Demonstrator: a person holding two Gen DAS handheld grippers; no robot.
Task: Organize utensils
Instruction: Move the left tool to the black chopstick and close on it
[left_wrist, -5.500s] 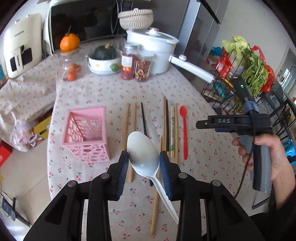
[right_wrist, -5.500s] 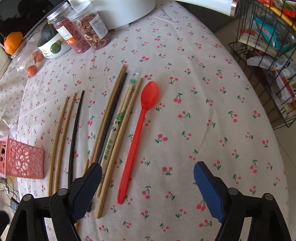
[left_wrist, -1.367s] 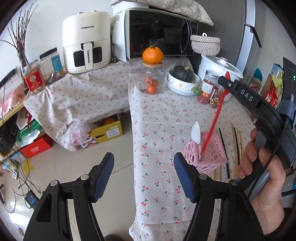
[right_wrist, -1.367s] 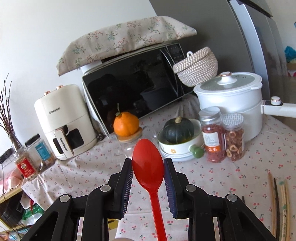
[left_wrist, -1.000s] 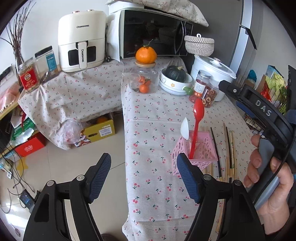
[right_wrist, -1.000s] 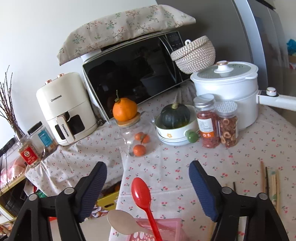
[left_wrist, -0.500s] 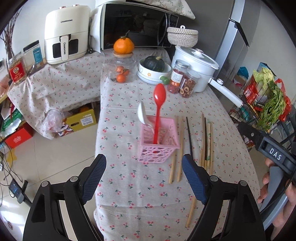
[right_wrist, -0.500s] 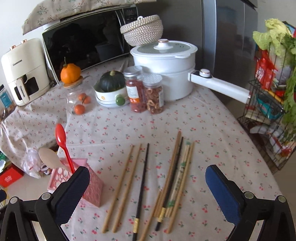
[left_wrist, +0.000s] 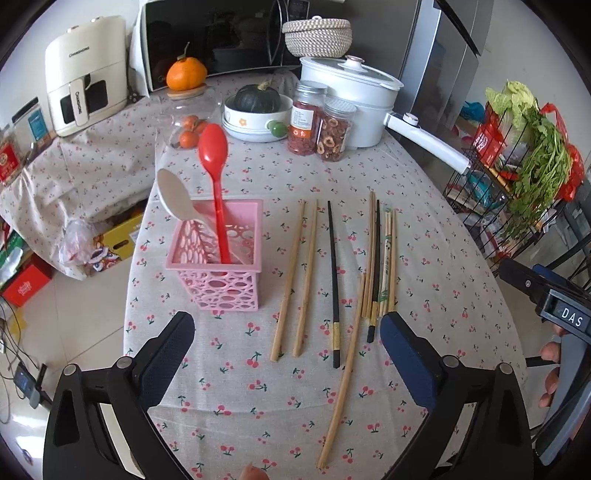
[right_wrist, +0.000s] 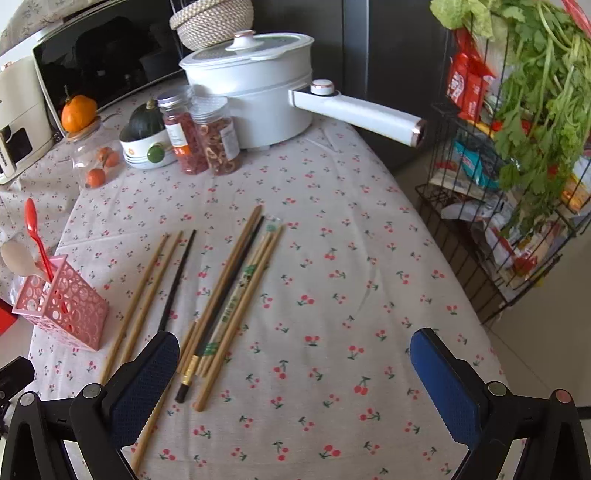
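A pink perforated holder (left_wrist: 218, 266) stands on the cherry-print tablecloth (left_wrist: 424, 258), also seen in the right wrist view (right_wrist: 66, 306). A red spoon (left_wrist: 216, 173) and a white spoon (left_wrist: 175, 195) stand in it. Several wooden chopsticks (left_wrist: 299, 273) and black chopsticks (left_wrist: 333, 273) lie on the cloth to its right, also seen in the right wrist view (right_wrist: 229, 295). My left gripper (left_wrist: 288, 358) is open and empty above the near chopstick ends. My right gripper (right_wrist: 295, 373) is open and empty above the cloth, right of the chopsticks.
At the back stand a white pot with a long handle (left_wrist: 354, 96), two jars (left_wrist: 321, 122), a bowl with a squash (left_wrist: 258, 110), a microwave (left_wrist: 221, 33) and an air fryer (left_wrist: 85, 74). A wire rack with greens (right_wrist: 517, 147) stands right of the table.
Both grippers have drawn back from the holder and tilted down toward the chopsticks. The red spoon, released earlier, stands in the holder with the white spoon.
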